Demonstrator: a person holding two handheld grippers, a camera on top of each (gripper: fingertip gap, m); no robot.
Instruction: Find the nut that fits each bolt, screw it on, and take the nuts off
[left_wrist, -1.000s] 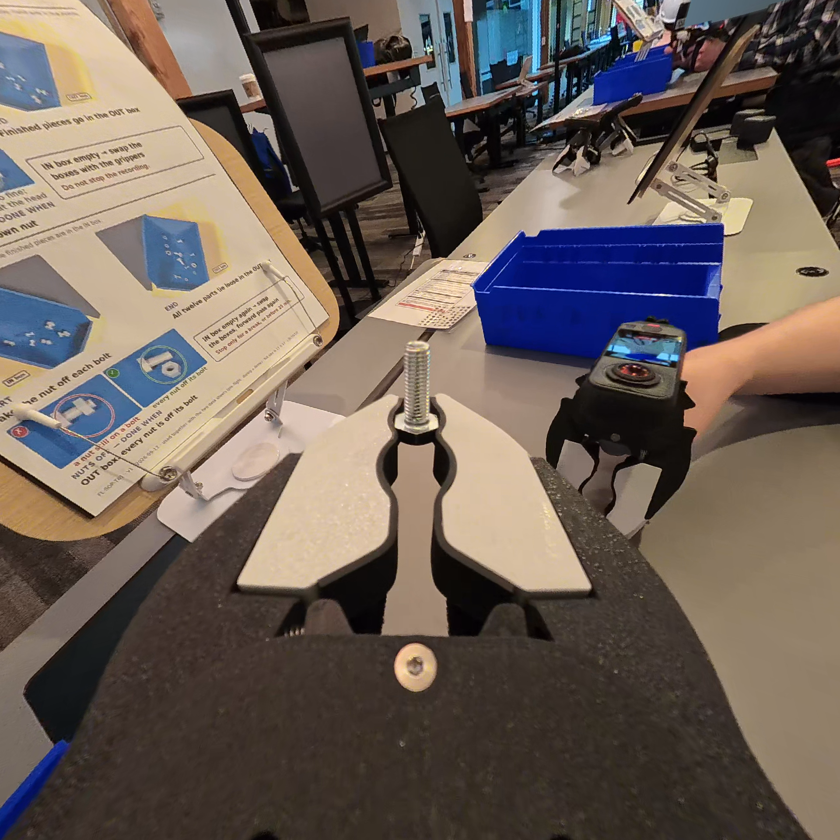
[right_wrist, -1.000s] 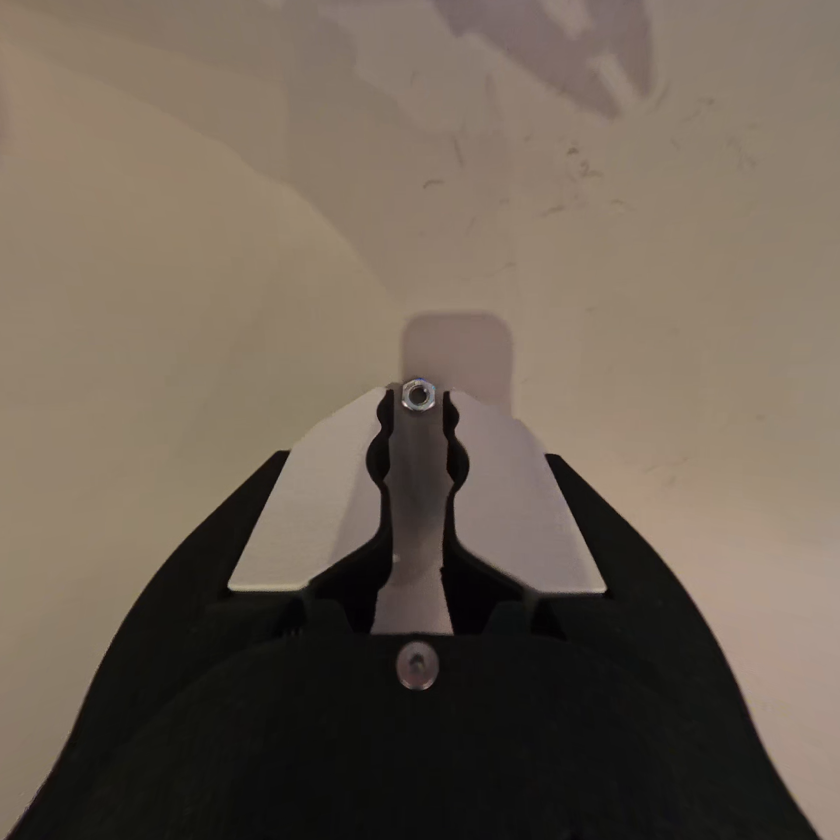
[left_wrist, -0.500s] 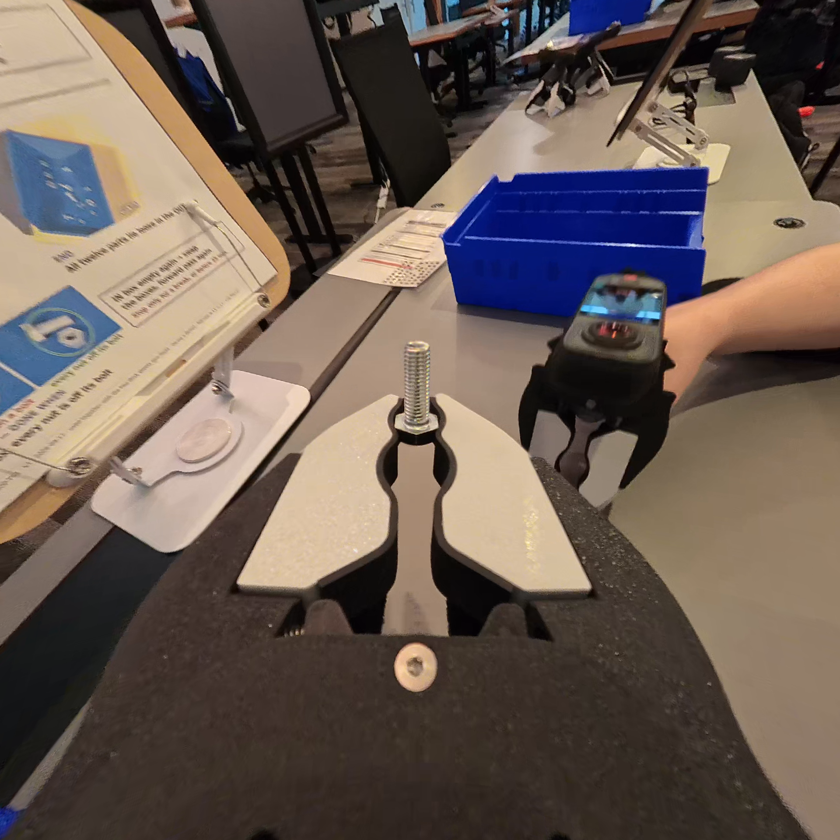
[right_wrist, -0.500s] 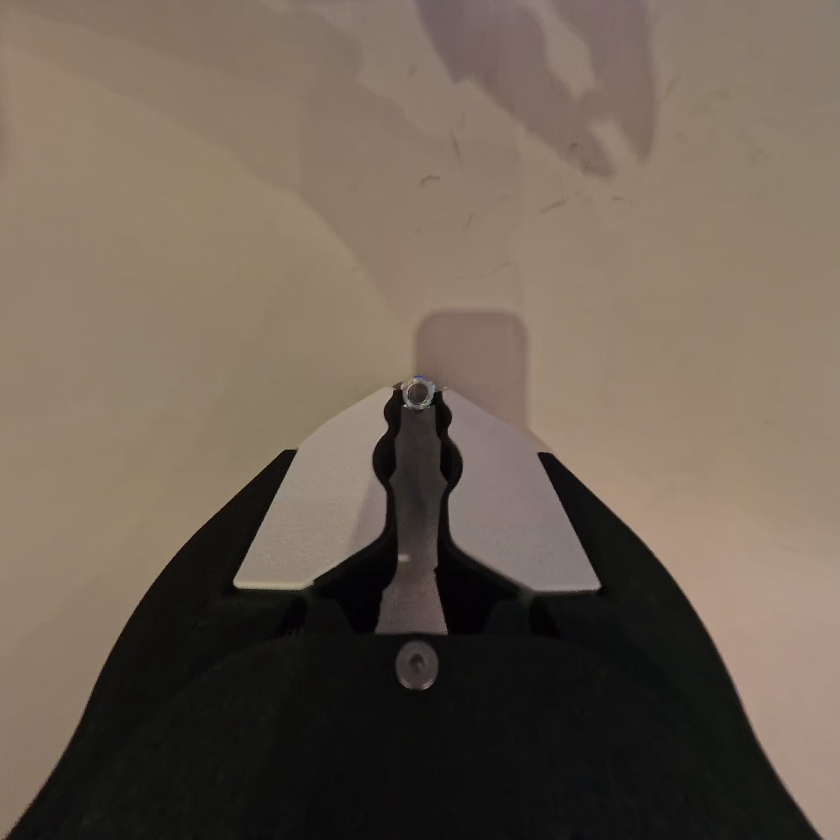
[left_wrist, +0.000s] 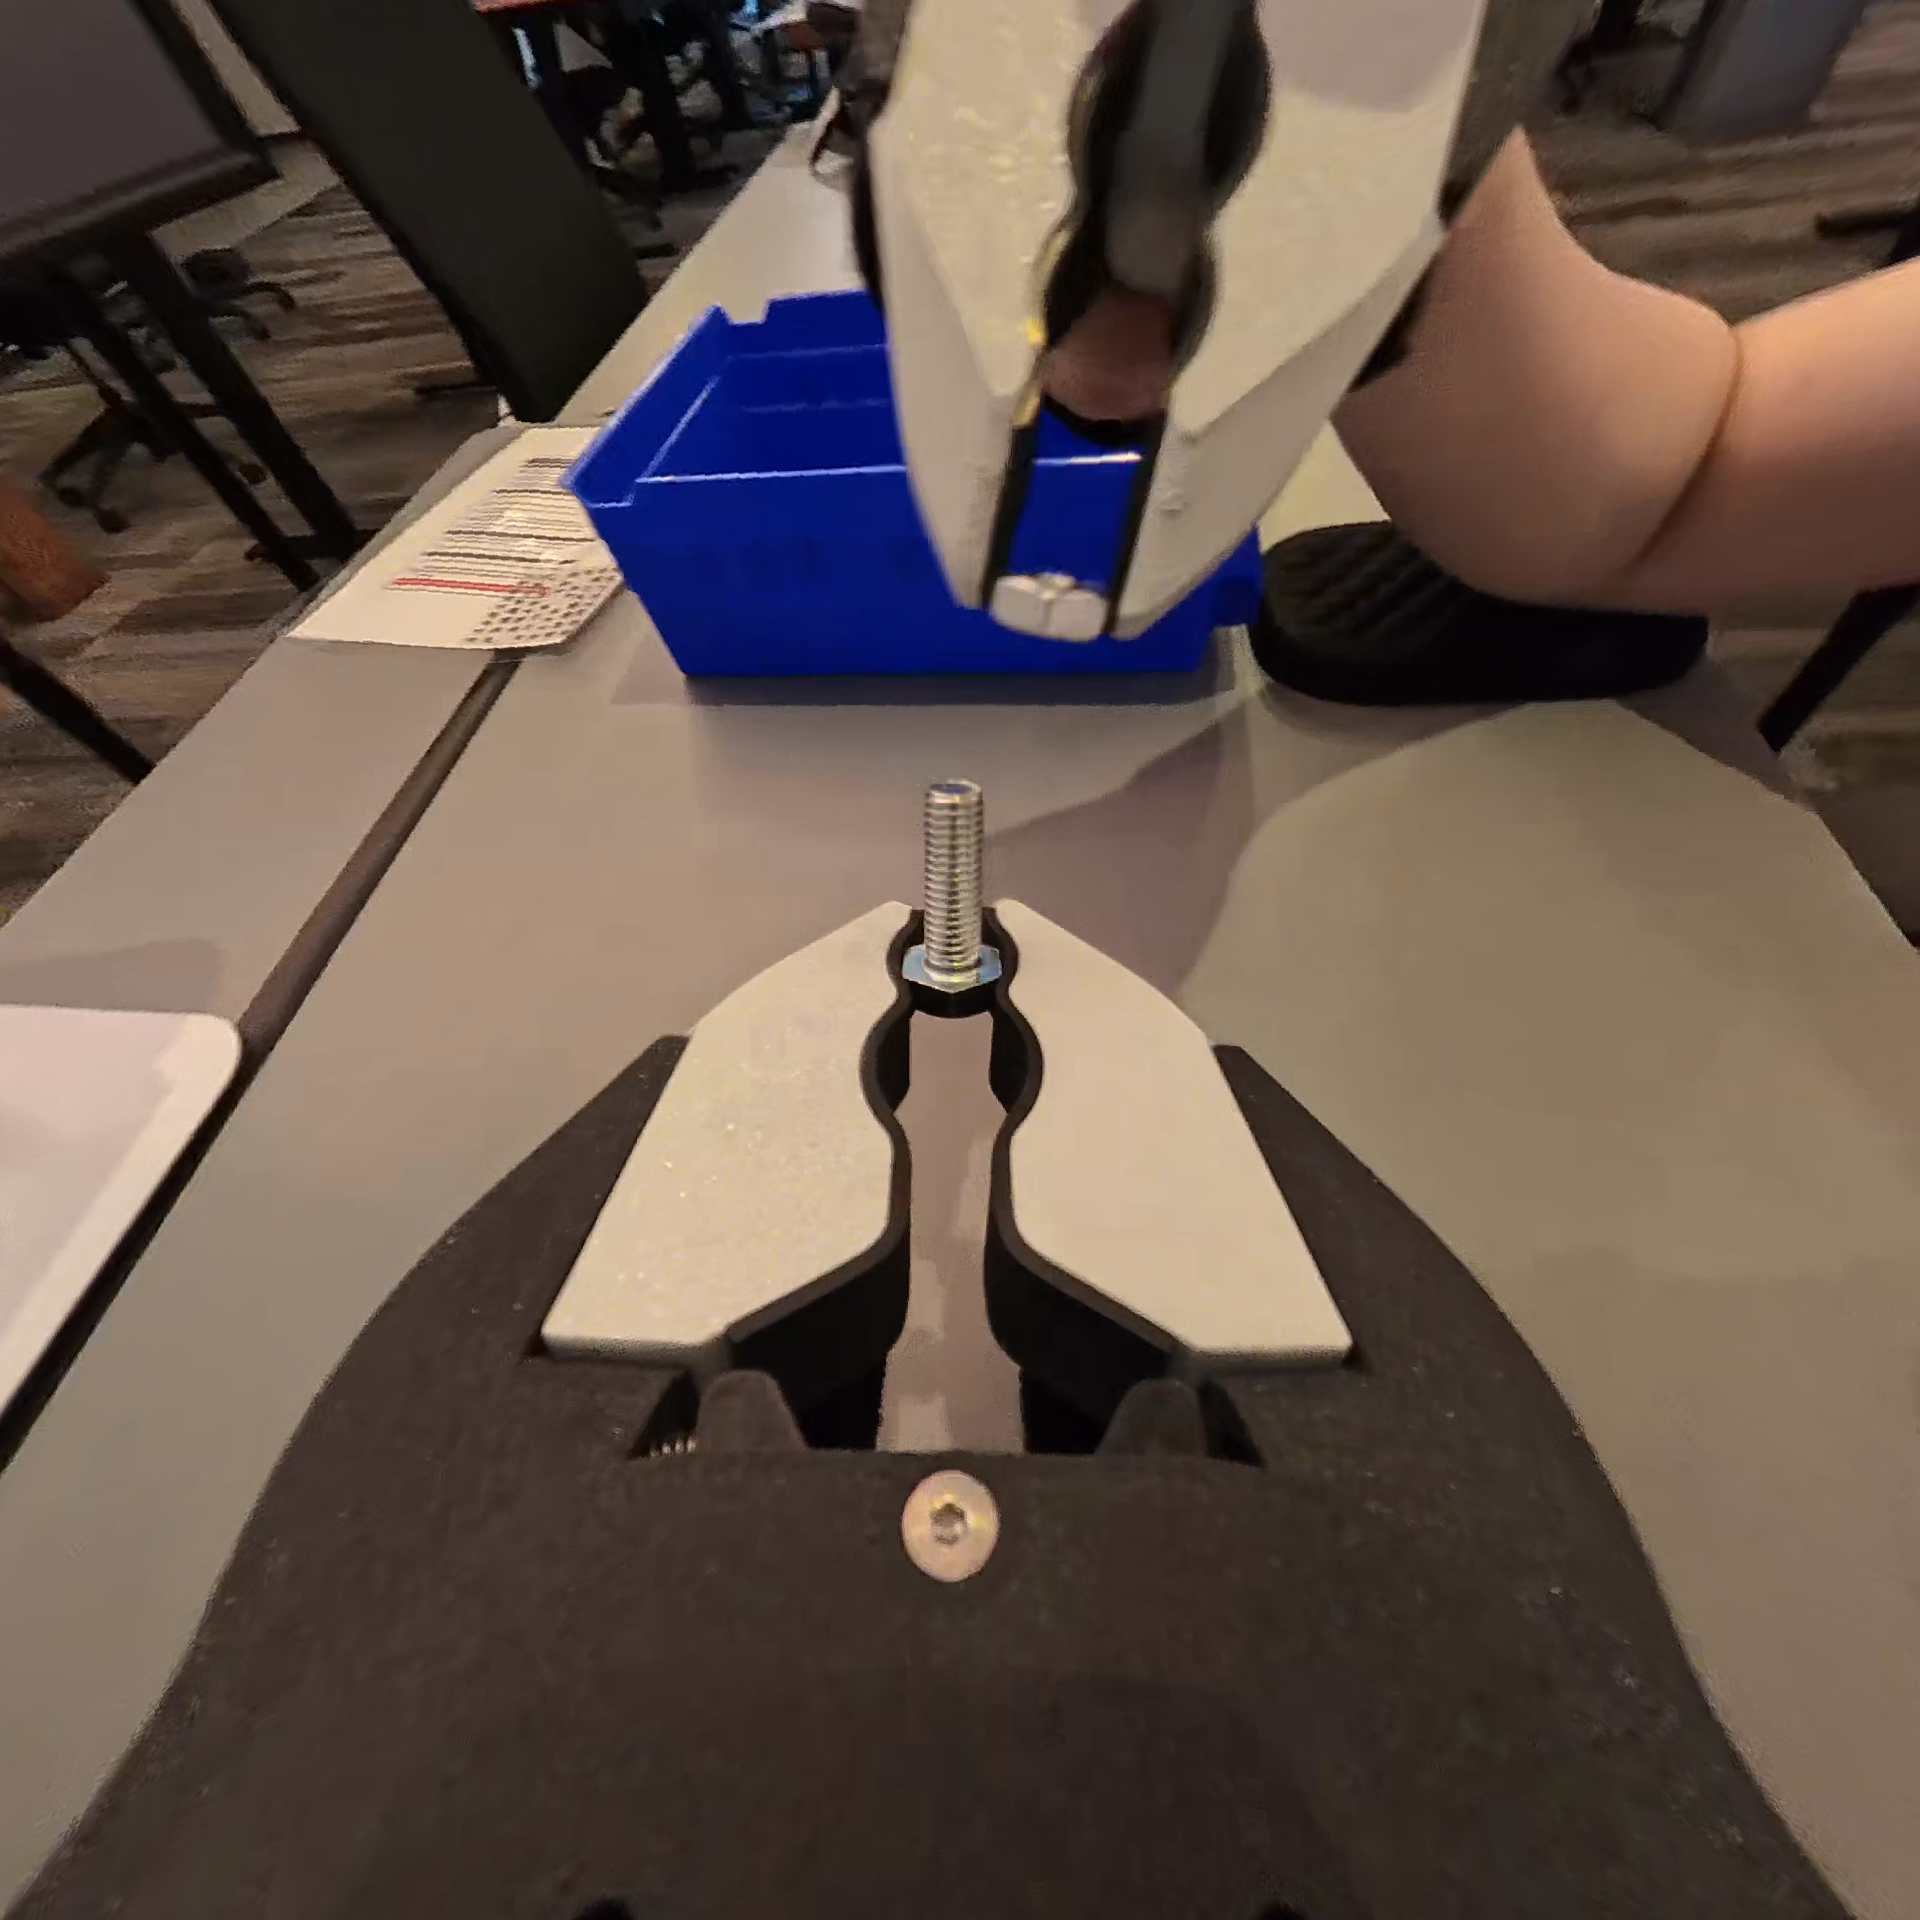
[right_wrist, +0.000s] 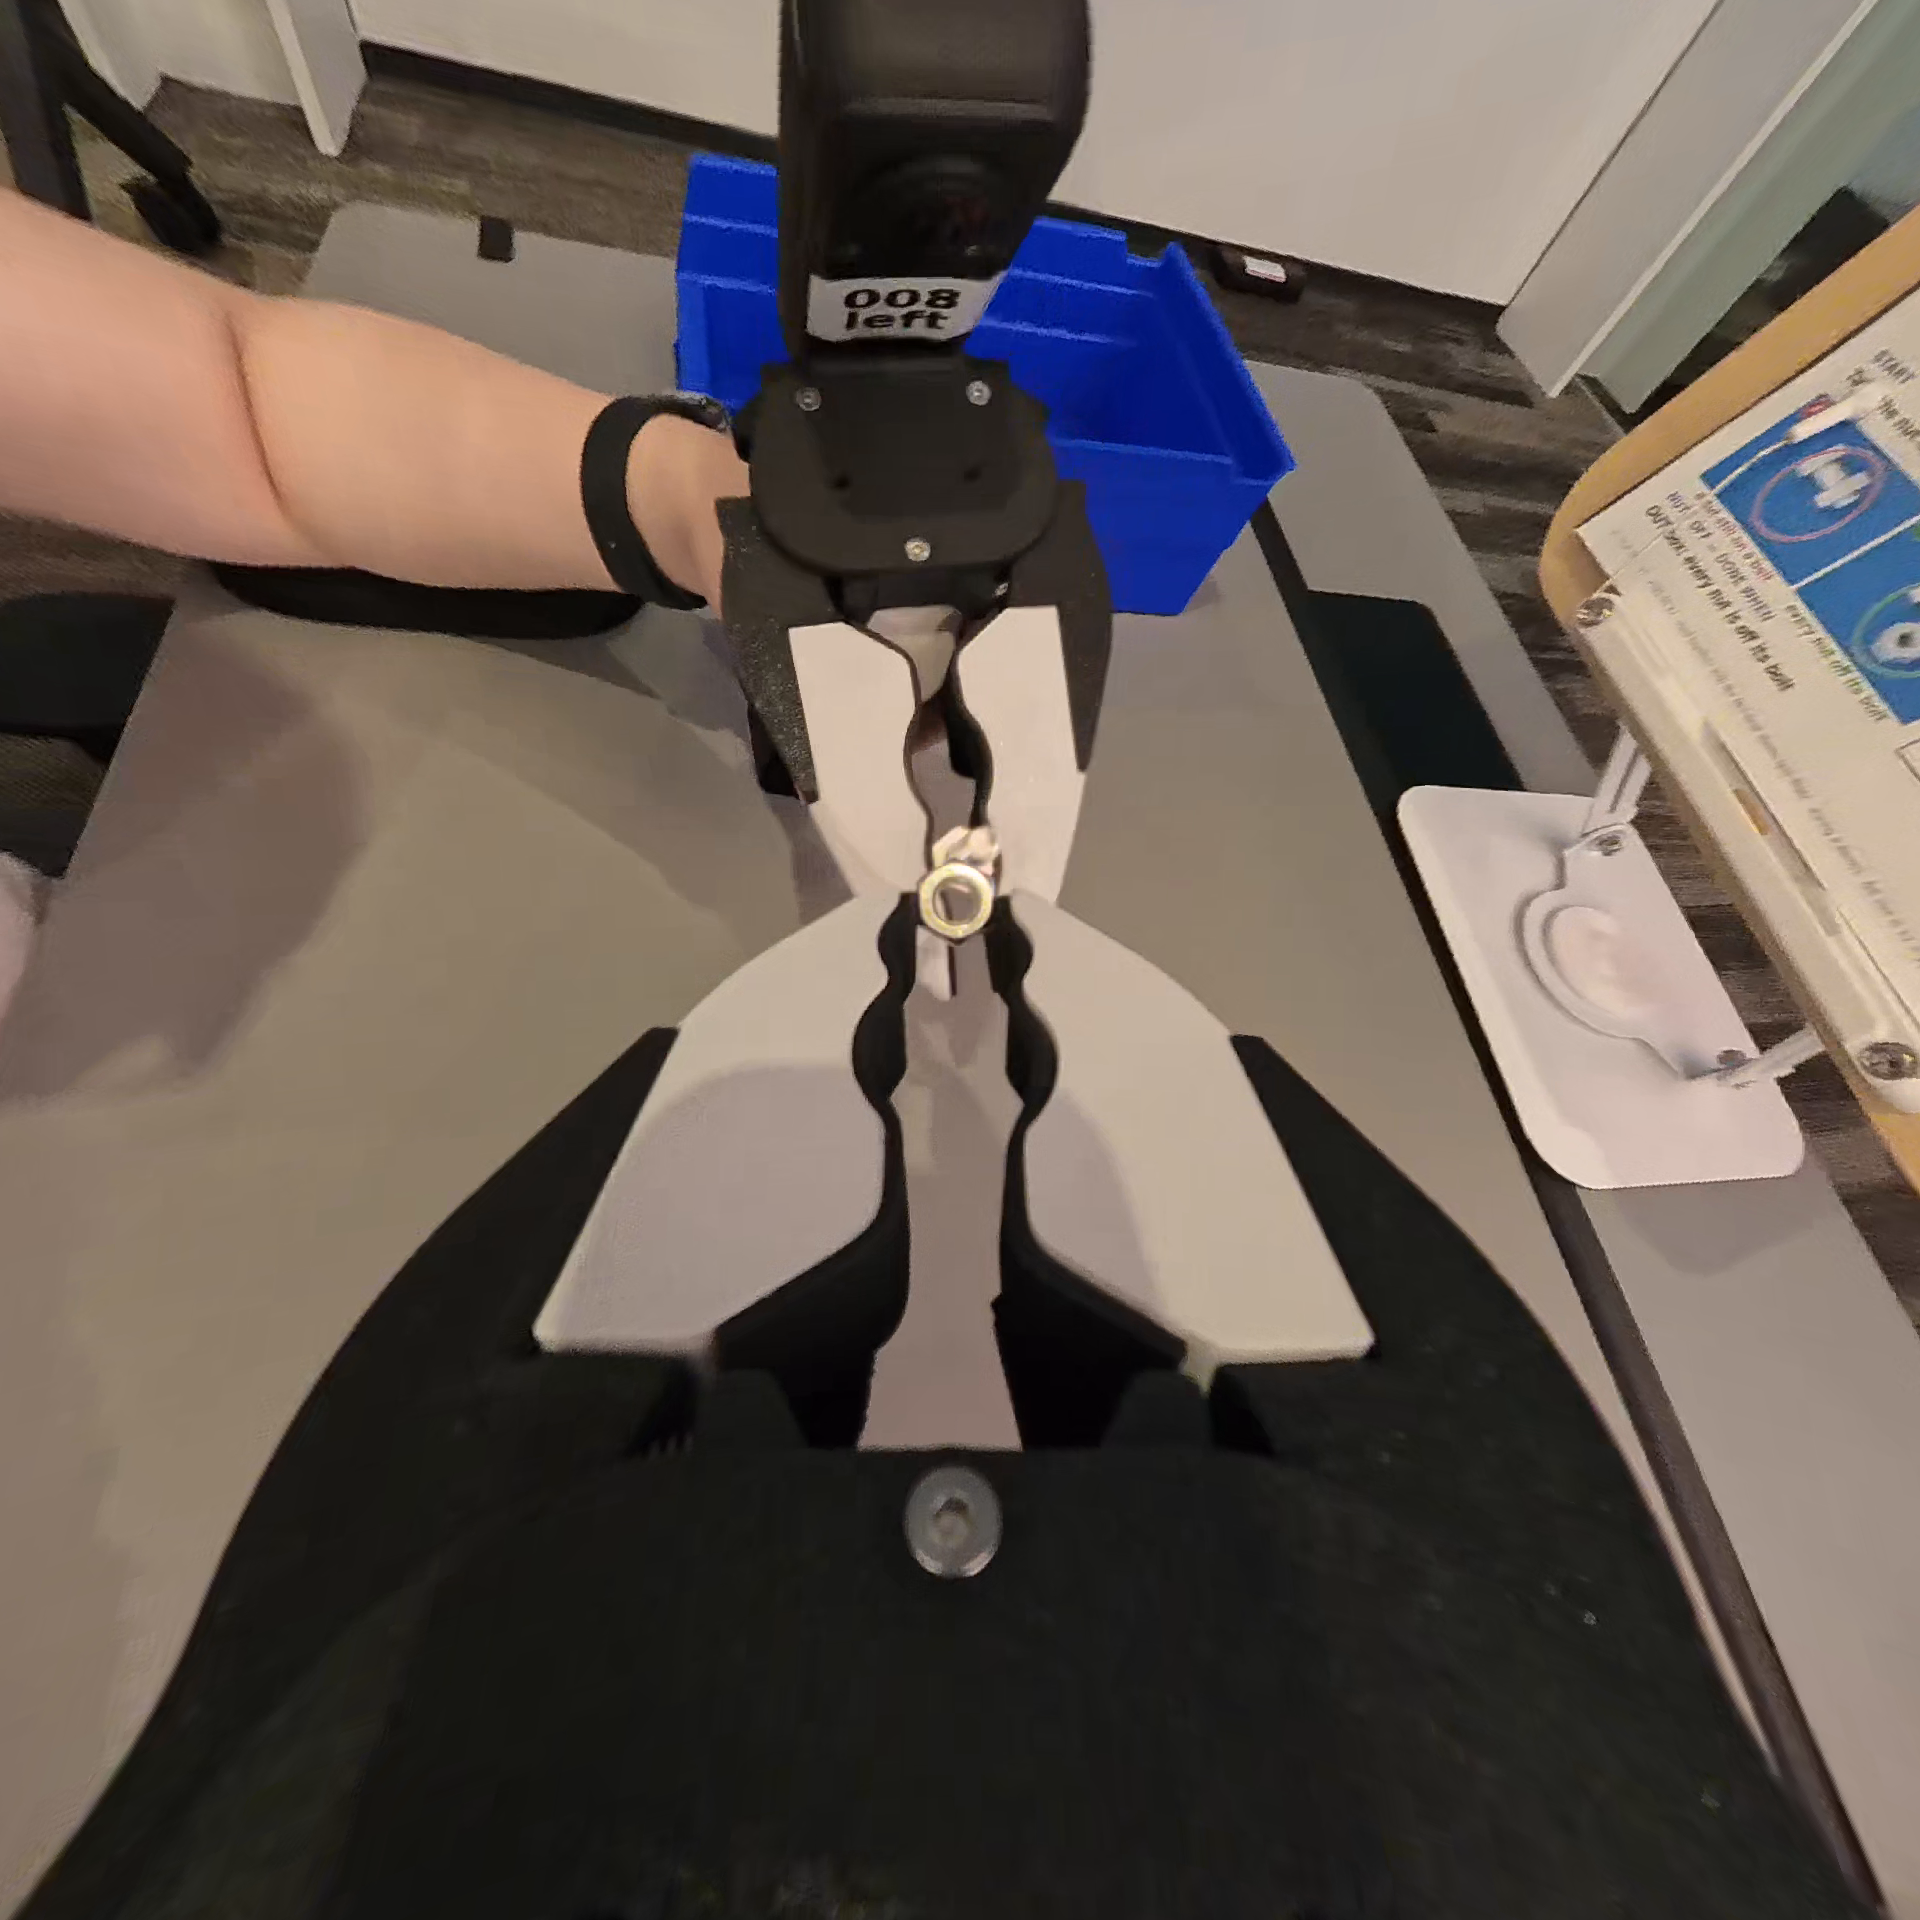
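Note:
My left gripper (left_wrist: 951, 935) is shut on the hex head of a silver bolt (left_wrist: 954, 868), whose threaded shank stands upright above the fingertips. My right gripper (right_wrist: 956, 920) is shut on a silver nut (right_wrist: 956, 900), held with its hole facing the bolt's tip (right_wrist: 968, 844). In the left wrist view the nut (left_wrist: 1047, 605) hangs between the right gripper's fingers (left_wrist: 956, 312), above and beyond the bolt's tip and apart from it. In the right wrist view the left gripper (right_wrist: 961, 868) points straight at me, tips almost meeting.
A blue bin (left_wrist: 821, 540) stands on the grey table (left_wrist: 623, 831) behind the grippers; it also shows in the right wrist view (right_wrist: 1153, 447). An instruction board (right_wrist: 1766, 582) on a white stand base (right_wrist: 1621, 1039) is at the table's edge. A printed sheet (left_wrist: 488, 561) lies beside the bin. The grippers' ends are close to 6 cm from one another.
My right gripper has lifted off the table with the nut and swung up over the bolt, facing my left gripper. The left gripper has tilted down and away from the board, still holding the bolt.

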